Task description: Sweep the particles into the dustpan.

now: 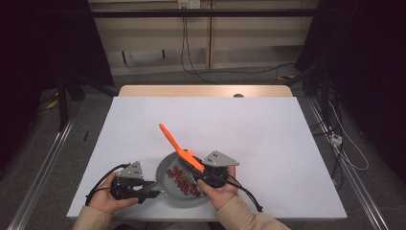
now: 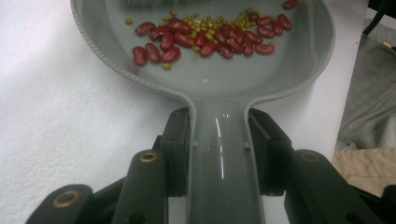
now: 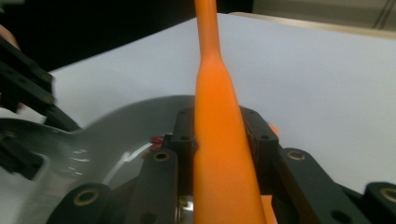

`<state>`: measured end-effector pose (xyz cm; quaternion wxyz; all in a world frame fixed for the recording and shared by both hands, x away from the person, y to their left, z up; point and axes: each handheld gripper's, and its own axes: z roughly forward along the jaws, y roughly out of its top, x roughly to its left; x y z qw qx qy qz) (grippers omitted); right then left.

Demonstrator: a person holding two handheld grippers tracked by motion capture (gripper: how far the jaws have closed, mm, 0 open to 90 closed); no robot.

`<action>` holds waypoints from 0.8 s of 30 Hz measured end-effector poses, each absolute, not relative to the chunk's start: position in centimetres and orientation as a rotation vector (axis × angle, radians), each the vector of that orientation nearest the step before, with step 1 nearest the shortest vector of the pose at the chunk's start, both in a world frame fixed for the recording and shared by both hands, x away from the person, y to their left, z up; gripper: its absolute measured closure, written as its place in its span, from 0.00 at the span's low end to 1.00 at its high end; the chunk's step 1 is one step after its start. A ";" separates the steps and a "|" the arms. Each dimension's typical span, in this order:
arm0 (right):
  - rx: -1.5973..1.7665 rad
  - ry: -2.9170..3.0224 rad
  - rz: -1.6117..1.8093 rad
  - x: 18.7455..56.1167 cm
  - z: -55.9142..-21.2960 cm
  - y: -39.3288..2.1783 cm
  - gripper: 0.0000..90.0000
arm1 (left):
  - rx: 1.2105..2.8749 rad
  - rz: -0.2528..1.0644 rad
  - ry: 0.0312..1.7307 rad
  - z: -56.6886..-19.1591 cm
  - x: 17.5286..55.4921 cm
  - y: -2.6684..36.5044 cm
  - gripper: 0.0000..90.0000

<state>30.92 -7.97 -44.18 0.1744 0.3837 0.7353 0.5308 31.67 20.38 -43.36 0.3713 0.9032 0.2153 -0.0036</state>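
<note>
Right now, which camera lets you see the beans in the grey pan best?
The left gripper view: the beans lie close and sharp, red ones mixed with small yellow-green ones. The high view shows them as a small reddish patch. In the right gripper view they barely peek out.

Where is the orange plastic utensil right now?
In the high view the orange plastic utensil sits near the table's front centre, clamped in the right gripper, its handle slanting up-left above the grey plastic pan of beans.
</note>
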 end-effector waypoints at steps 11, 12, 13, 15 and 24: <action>1.086 1.978 1.496 32.1 -42.2 -11.8 0.79 | 2.328 0.039 0.544 -43.4 31.6 20.1 0.69; 1.094 1.973 1.488 32.2 -42.2 -12.2 0.79 | 2.332 0.042 0.542 -43.4 31.6 20.1 0.69; 1.094 1.971 1.485 32.3 -42.2 -12.7 0.79 | 2.326 0.045 0.544 -43.4 31.5 20.1 0.69; 1.107 1.966 1.481 32.4 -42.5 -13.4 0.79 | 2.304 0.055 0.542 -43.6 31.5 20.2 0.69; 1.146 1.952 1.444 32.4 -43.5 -15.6 0.79 | 2.235 0.101 0.514 -44.3 31.6 20.2 0.70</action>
